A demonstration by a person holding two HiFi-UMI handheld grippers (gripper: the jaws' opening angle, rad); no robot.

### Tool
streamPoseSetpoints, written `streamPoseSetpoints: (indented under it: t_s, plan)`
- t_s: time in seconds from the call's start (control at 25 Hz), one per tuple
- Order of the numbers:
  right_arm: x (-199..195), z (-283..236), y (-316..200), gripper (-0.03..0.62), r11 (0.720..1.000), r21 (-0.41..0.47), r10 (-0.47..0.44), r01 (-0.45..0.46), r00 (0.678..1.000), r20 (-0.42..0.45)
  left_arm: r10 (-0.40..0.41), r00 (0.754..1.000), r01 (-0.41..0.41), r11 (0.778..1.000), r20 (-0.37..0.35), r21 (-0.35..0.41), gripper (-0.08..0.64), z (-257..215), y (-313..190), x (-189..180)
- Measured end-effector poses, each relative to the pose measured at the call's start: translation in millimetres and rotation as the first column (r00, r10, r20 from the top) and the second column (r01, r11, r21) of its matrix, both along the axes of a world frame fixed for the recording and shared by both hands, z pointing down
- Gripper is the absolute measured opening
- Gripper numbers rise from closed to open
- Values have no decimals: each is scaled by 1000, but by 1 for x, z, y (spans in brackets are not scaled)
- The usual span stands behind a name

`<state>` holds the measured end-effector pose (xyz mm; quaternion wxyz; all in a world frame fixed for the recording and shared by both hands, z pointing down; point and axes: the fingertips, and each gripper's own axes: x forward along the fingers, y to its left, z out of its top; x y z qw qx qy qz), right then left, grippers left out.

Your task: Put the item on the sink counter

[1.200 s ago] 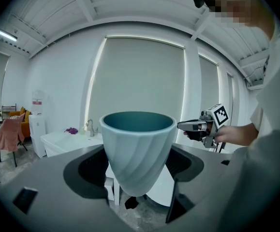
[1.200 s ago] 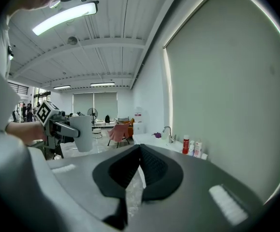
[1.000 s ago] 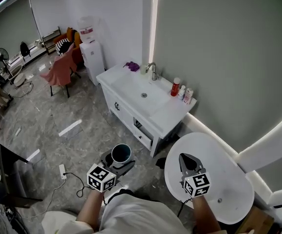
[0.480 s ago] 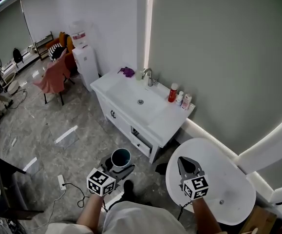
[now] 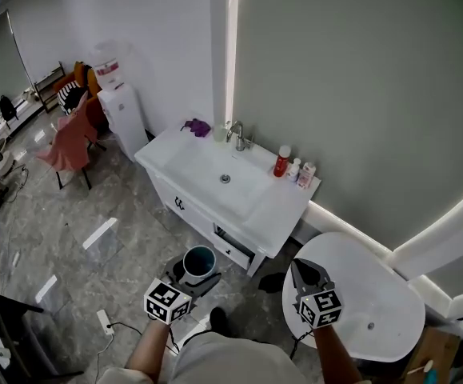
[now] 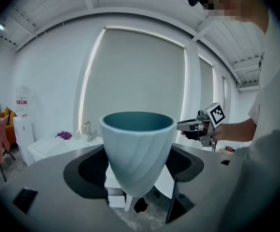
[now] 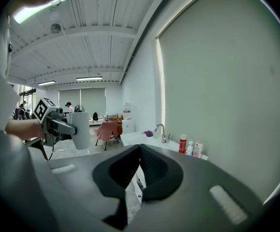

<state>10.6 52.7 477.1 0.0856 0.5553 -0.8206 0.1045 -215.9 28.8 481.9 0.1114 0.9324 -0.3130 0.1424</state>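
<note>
A grey marble-patterned floor (image 5: 95, 206) runs from the far room corner to the person's feet, and a flat grey wall (image 5: 359, 78) with a lit vertical strip stands behind everything. Against that wall sits the long white sink counter (image 5: 275, 206), its basin sunk in the middle. A round white table (image 5: 375, 294) stands near its right end, under the right gripper (image 5: 303, 269). Further left along the wall are a white water dispenser (image 5: 121, 110) and a chair draped in pink cloth (image 5: 67, 138).

The floor's left side is cut off by the frame, and the small print on the bottles is too small to read.

The pale blue ribbed cup (image 5: 199, 261) is upright between the left gripper's (image 5: 197, 275) pads, which press on its two sides. It is held over the floor in front of the counter, well apart from it, and its inside shows only dark teal. The right gripper's jaws are closed together with nothing between them.

On the counter's back edge are a chrome tap (image 5: 237, 134), a crumpled purple cloth (image 5: 196, 126) to its left, and a red bottle (image 5: 281, 162) beside two small white bottles (image 5: 301, 171) to its right.
</note>
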Motion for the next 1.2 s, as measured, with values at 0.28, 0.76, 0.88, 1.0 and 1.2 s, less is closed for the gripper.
streamPoseSetpoints:
  t_s: [0.28, 0.76, 0.88, 1.0, 1.2]
  plan:
    - [-27, 4, -43, 11, 999, -9, 47, -47, 999, -10, 73, 997, -73, 997, 12, -11, 366, 9, -50, -16]
    - [-31, 0, -69, 11, 994, -18, 112, -112, 994, -19, 144, 990, -144, 989, 4, -30, 367, 14, -91, -13]
    - [-23, 6, -77, 11, 993, -28, 115, -115, 993, -19, 149, 989, -149, 988, 2, -36, 367, 18, -101, -3]
    - [-12, 12, -88, 11, 993, -34, 113, -114, 993, -16, 148, 989, -148, 988, 1, -41, 367, 21, -111, 8]
    - [11, 21, -110, 11, 993, -48, 106, -107, 994, -5, 128, 992, -127, 990, 6, -52, 367, 25, -132, 29]
